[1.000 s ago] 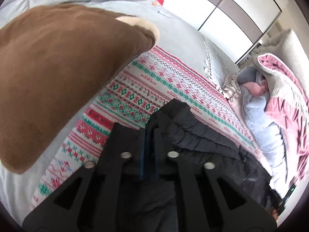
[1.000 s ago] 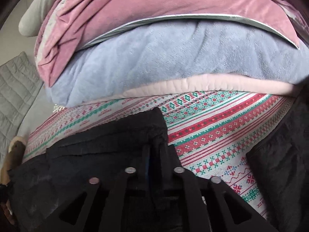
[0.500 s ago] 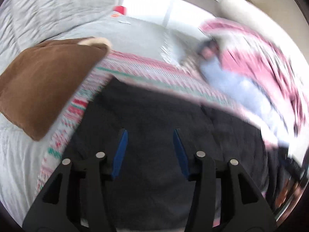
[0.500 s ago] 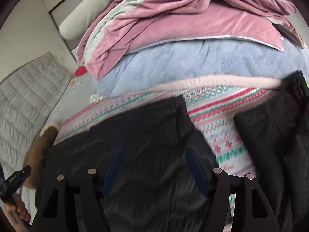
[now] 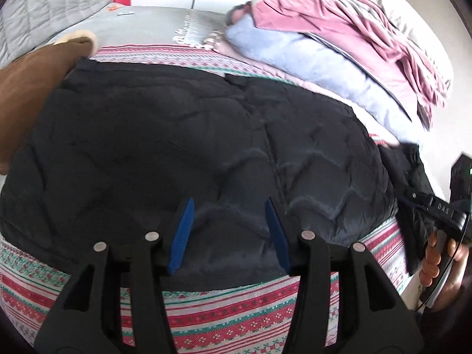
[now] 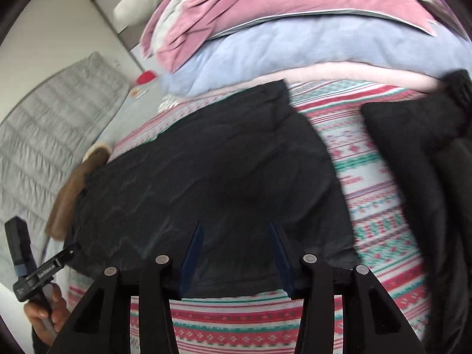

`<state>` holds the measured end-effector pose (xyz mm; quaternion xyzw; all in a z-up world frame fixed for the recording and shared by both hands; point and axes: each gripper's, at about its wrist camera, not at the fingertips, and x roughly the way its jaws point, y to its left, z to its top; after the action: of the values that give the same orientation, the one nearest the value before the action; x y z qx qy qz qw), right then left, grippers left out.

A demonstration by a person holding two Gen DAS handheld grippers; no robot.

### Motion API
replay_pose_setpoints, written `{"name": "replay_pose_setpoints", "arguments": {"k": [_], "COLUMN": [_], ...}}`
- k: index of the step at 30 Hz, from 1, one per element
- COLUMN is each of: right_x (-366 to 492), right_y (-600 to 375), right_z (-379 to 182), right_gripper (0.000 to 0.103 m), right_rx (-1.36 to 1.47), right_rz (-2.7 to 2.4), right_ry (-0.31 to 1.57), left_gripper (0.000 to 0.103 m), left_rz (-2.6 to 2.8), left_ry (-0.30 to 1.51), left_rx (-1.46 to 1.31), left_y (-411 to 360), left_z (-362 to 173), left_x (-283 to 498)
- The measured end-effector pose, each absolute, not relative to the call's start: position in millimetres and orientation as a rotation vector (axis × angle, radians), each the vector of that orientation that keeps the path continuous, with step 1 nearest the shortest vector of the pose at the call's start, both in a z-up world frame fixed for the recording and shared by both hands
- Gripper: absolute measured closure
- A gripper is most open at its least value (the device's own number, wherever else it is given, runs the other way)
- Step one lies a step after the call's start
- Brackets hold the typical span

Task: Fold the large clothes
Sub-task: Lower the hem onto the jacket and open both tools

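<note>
A black quilted jacket (image 5: 191, 147) lies spread flat on a red, green and white patterned blanket (image 5: 236, 318); it also shows in the right wrist view (image 6: 221, 177). My left gripper (image 5: 228, 206) is open and empty, held above the jacket's near edge. My right gripper (image 6: 234, 227) is open and empty, also above the jacket's near edge. The right hand's gripper shows at the right edge of the left wrist view (image 5: 436, 209). The left hand's gripper shows at the lower left of the right wrist view (image 6: 35, 271).
A brown cushion (image 5: 29, 88) lies at the jacket's left end. A pile of pink and light blue bedding (image 5: 324, 44) lies behind the jacket. More black clothing (image 6: 427, 147) lies to the right. A grey quilted cover (image 6: 44, 132) is at far left.
Both grippers have let go of the jacket and opened. Both have pulled back from it. The jacket now lies spread flat on the blanket.
</note>
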<state>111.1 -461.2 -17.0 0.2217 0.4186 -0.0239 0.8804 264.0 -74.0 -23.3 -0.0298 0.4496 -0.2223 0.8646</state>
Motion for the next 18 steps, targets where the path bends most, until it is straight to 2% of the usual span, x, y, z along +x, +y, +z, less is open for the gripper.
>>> {"name": "replay_pose_setpoints", "arguments": {"k": [18], "right_x": [202.0], "right_y": [-411.4], "right_z": [-79.8], "right_gripper": [0.057], "right_rx": [0.21], "right_rz": [-0.135], "right_ry": [1.037], "left_gripper": [0.051], "left_rz": [-0.336], "left_ry": [0.962], "left_rx": [0.06], "left_y": [-88.0], "left_z": [-68.1], "left_x": [283.8]}}
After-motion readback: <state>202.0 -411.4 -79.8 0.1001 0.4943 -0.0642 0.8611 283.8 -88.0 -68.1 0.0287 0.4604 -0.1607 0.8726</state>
